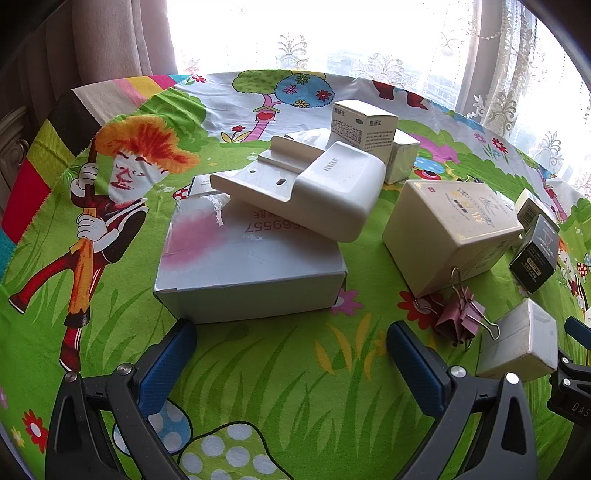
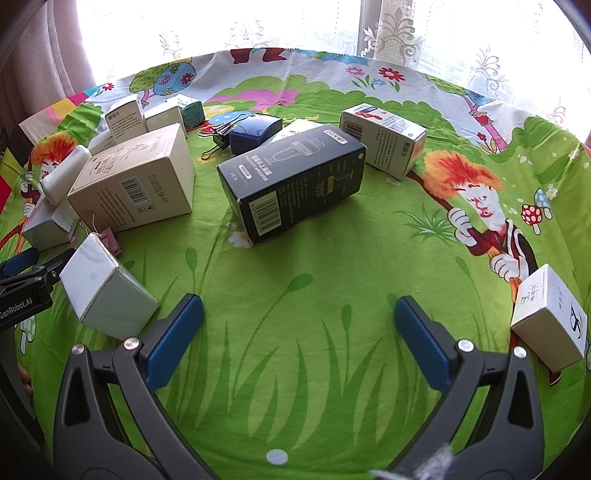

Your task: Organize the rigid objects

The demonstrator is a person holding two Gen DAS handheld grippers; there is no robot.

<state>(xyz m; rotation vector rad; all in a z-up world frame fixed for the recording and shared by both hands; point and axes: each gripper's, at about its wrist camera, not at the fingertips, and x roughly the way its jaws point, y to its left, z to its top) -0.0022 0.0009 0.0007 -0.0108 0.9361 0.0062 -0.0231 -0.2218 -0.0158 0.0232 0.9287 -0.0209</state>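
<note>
Left wrist view: white plastic holder [image 1: 321,188] rests on flat grey box [image 1: 247,266].

Daylight floods in from the window [image 1: 314,33] ahead of me, blown out to white in both views; the tablecloth [image 2: 295,277] reads bright and sharp; shadows soft and short; fisheye bends the edges, corners vignetted black; slight glare on box tops.

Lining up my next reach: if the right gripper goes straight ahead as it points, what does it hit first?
Most likely the black GORMI box, lying on the tablecloth ahead of the open right gripper. Only bare cloth shows between them, though depth is uncertain.
</note>
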